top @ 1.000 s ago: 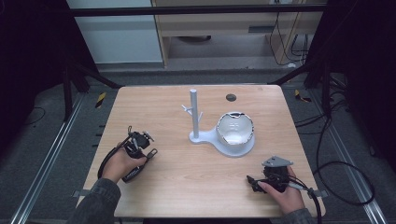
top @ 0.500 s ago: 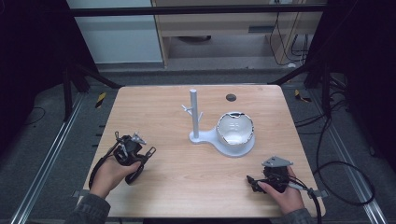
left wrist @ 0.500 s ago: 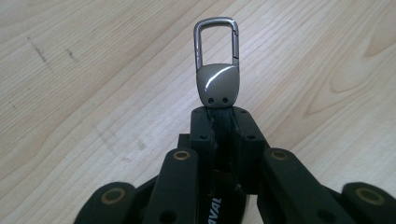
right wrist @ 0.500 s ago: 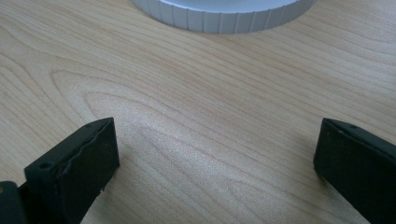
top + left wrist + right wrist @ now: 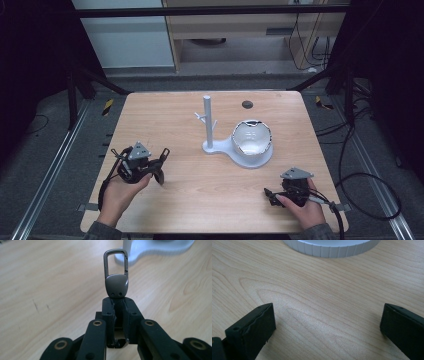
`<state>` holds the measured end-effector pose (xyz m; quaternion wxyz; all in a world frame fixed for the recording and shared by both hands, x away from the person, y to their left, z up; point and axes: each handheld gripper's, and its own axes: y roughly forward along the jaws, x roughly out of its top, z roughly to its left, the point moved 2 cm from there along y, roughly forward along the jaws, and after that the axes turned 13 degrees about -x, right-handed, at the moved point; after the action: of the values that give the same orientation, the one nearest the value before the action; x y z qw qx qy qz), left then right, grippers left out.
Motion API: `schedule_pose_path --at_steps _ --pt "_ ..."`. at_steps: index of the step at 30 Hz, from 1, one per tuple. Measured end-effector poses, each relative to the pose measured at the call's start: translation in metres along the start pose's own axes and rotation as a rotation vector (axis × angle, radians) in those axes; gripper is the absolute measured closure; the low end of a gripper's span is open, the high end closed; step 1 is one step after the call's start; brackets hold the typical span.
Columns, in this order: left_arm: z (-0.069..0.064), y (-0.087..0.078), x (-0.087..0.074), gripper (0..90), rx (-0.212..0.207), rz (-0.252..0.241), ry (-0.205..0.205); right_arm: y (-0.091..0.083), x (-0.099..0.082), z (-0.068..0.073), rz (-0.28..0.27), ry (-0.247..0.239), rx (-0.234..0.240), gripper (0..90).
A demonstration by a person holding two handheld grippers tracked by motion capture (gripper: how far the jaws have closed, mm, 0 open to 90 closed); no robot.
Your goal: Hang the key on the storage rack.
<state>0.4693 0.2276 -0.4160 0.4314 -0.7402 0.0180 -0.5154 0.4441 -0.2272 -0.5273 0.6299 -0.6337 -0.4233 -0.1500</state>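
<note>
A grey metal snap-hook clip (image 5: 116,277) sticks up from between the jaws of my left gripper (image 5: 118,301), which is shut on the clip's flat lower end. In the high view my left gripper (image 5: 161,165) hovers over the table's left side and points toward the white stand (image 5: 207,122). The stand is a post with small pegs, and a round white dish (image 5: 252,142) sits on its base. My right gripper (image 5: 270,195) rests near the front right edge. In its own view my right gripper (image 5: 328,320) is open over bare wood.
The wooden table (image 5: 170,120) carries a small dark round spot (image 5: 246,104) at the back. The stand's white base (image 5: 155,247) lies just beyond the clip, and its ribbed rim (image 5: 329,247) sits ahead of the right jaws. Dark floor and metal rails surround the table.
The left hand has drifted left and lifted a little, carrying the gripper and clip away from the stand. The right hand has stayed put.
</note>
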Motion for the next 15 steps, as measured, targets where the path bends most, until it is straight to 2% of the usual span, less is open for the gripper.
schedule_pose_path --at_steps 2,7,15 --pt "-0.003 0.002 0.003 80.7 -0.004 -0.05 0.004 0.0 0.0 0.0 0.001 0.0 -0.002 0.4" --pt "-0.01 0.01 0.012 80.7 -0.004 -0.084 0.023 0.0 0.0 0.0 0.001 0.002 -0.002 0.5" --pt "-0.024 0.017 0.029 80.7 -0.011 -0.08 0.063 0.0 0.0 0.0 0.0 0.002 -0.003 0.4"
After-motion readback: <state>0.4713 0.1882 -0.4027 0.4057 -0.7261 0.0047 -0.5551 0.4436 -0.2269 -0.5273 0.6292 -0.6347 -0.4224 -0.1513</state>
